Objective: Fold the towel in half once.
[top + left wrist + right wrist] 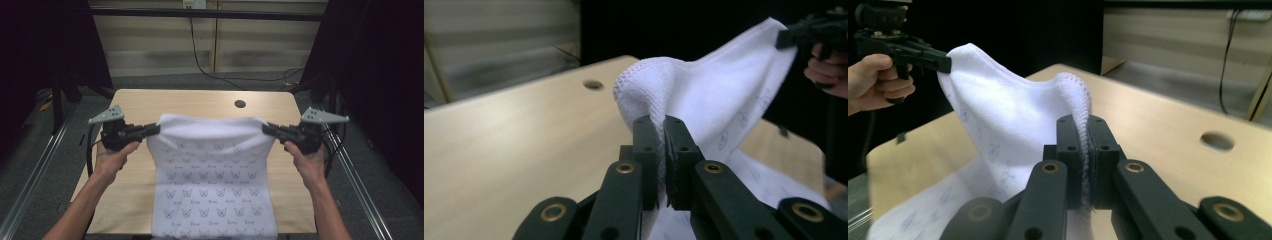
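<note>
Left gripper (pixel 156 129) is clamped on one towel (pixel 215 170) corner, right gripper (pixel 266 128) on the other. Its edge is held taut above the table (pixel 135 102).

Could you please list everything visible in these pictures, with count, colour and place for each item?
towel: one, white with small blue printed motifs, far edge lifted off the table, near end hanging over the near edge.
table: one, light wood, centre of the high view.
hole: one, dark, round, in the tabletop near its far edge.
cable: one, black, on the floor beyond the table.
left tongs: one, black, shut on the towel's left far corner.
right tongs: one, black, shut on the right far corner.
</note>
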Tool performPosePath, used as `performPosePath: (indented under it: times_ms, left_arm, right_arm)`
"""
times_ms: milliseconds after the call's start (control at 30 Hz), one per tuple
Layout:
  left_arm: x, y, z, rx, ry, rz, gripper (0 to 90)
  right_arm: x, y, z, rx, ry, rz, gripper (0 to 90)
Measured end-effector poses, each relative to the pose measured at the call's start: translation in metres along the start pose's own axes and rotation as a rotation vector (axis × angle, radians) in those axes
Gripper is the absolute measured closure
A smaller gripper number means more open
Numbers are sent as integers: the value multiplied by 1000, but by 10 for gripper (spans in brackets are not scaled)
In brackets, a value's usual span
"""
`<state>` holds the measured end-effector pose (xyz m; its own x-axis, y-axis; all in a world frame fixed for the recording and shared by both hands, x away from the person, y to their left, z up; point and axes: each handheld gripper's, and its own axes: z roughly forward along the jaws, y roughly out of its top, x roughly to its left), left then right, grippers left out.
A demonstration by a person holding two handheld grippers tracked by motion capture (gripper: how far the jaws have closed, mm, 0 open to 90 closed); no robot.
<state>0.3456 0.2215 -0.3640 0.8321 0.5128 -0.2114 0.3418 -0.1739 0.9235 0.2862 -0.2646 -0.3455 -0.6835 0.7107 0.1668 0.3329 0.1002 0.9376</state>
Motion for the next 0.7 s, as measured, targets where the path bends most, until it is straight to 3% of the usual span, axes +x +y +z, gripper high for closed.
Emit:
performPosePath:
  times_ms: [33, 67, 133, 267, 300, 333, 367, 400, 433, 500, 533, 567, 600, 667, 700]
  left_arm:
    - [-7, -10, -3, 18, 13, 24, 856]
    - [-13, -28, -5, 25, -12, -3, 856]
    - [-20, -46, -5, 63, 5, 16, 856]
    - [-29, -81, -8, 124, -37, -34, 855]
    - [-29, -81, -8, 124, -37, -34, 855]
    - [-35, -88, -9, 133, -27, -11, 855]
    - [-41, -98, -13, 123, -53, -61, 855]
    - [-44, -100, -14, 121, -49, -62, 856]
    - [-49, -104, -15, 145, -32, -31, 856]
    - [-50, -106, -16, 147, -28, -38, 856]
    - [-53, -117, -18, 171, -45, -86, 856]
    - [-53, -117, -18, 171, -45, -86, 856]
    - [-56, -129, -16, 215, -57, -98, 856]
    - [-58, -143, -13, 232, -65, -97, 856]
    - [-56, -149, -10, 255, -72, -158, 855]
  right_arm:
    - [6, -10, -5, 11, 12, 7, 869]
    - [11, -19, -8, 16, 17, 6, 869]
    - [19, -37, -15, 30, 27, 24, 869]
    - [28, -80, -23, 99, 23, 71, 869]
    - [28, -80, -23, 99, 23, 71, 869]
    - [33, -99, -26, 141, 26, 94, 869]
    - [35, -108, -27, 157, 19, 95, 869]
    - [39, -114, -28, 168, 19, 108, 869]
    - [41, -119, -28, 177, 25, 109, 869]
    - [45, -125, -30, 182, 17, 109, 869]
    - [52, -132, -34, 177, 28, 127, 869]
    - [52, -132, -34, 177, 28, 127, 869]
    - [57, -139, -35, 222, 17, 110, 869]
    - [59, -151, -33, 265, 16, 123, 869]
    - [60, -157, -32, 285, 18, 128, 868]
